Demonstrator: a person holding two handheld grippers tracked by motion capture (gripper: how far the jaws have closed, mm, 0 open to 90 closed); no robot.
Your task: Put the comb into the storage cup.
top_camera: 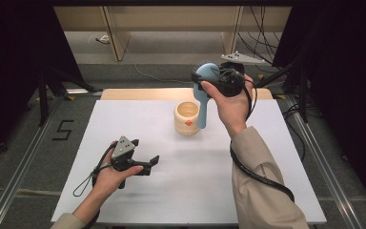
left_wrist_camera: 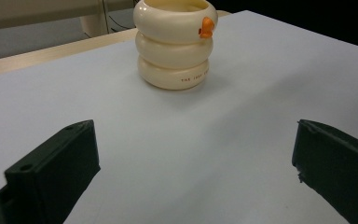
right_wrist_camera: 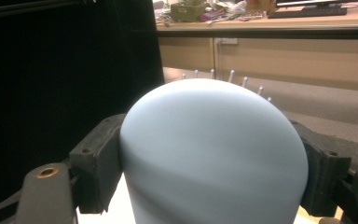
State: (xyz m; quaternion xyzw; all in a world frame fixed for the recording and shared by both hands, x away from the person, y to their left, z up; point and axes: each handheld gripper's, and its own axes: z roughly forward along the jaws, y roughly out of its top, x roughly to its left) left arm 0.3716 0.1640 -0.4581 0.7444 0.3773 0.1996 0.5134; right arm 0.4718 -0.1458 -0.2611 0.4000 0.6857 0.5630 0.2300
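A light-blue hairbrush (top_camera: 203, 102) hangs head-up over the back of the white board, its handle pointing down just right of a cream ringed cup (top_camera: 187, 117). My right gripper (top_camera: 215, 76) is shut on the brush's rounded head (right_wrist_camera: 212, 154), and pin bristles (right_wrist_camera: 228, 74) show past the top. My left gripper (top_camera: 151, 165) rests low at the front left, open, with its jaws pointing right toward the cup (left_wrist_camera: 176, 44). Between the jaws of the left gripper (left_wrist_camera: 196, 163) is only bare board. The cup stands upright with a small orange mark (left_wrist_camera: 206, 28) near its rim.
The white board (top_camera: 186, 191) lies on a table with a wooden strip (top_camera: 138, 94) along its back edge. Black stands (top_camera: 43, 90) and cables flank the table on both sides. A cable (top_camera: 262, 176) trails from the right gripper down the sleeve.
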